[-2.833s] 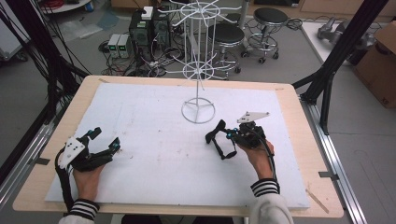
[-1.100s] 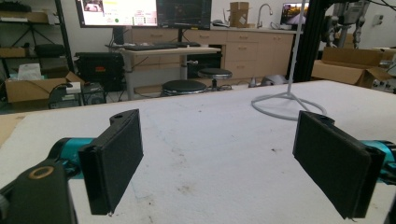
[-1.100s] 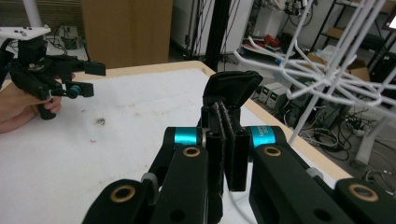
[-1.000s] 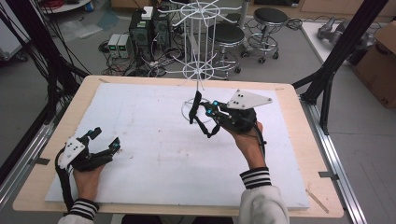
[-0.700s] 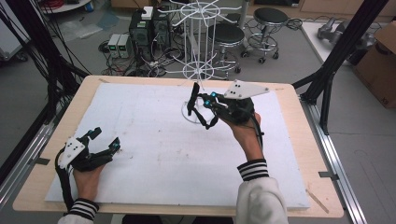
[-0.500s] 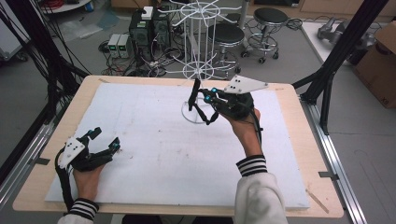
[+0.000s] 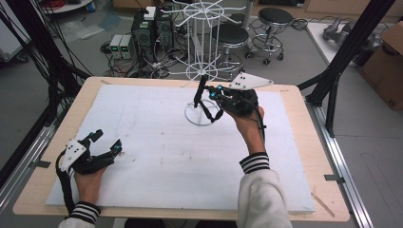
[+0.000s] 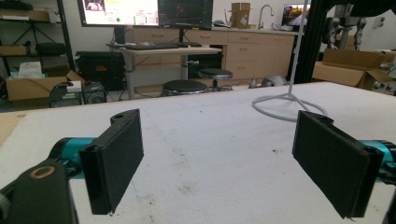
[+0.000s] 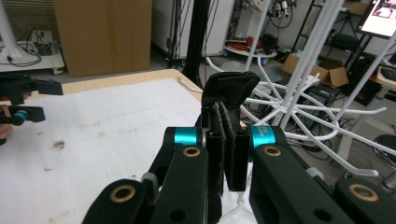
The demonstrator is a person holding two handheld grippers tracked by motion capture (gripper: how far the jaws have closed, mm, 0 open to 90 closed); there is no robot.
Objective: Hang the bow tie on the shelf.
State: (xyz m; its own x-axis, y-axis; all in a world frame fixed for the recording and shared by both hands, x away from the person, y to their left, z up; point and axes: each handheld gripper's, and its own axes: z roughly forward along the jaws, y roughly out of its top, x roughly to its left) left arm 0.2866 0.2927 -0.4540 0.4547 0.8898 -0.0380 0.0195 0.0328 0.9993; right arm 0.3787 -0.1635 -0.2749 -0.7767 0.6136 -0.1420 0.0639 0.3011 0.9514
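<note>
1. Black, strap-like item (image 7: 200,90): held above the centre-top of the high view, standing roughly upright just in front of the white wire rack (image 7: 203,71). A looped part hangs down over the rack's ring base (image 7: 190,117). What the item is cannot be told.
2. Right gripper (image 7: 209,95): clenched on the item. In the right gripper view the two jaws stand pressed together at the centre of the frame (image 9: 227,135), with the black item (image 9: 231,86) clamped between them and sticking up past the jaw tips.
3. Rack position: in the right gripper view the white arms of the rack (image 9: 299,74) fan out in the right half of the frame, close behind the item. Whether the item touches an arm cannot be told.
4. Left gripper (image 7: 107,145): released, resting on the white board (image 7: 157,156) at the lower left of the high view. In the left gripper view its jaws (image 8: 219,154) stand wide apart with nothing between them. The rack's pole (image 8: 292,60) rises at the upper right, well apart.
5. Progress, as judged: the item is picked up and brought to the rack. The work is likely hanging it there.
6. Remaining, as judged: hook the item over an arm, open the jaws, and withdraw.
</note>
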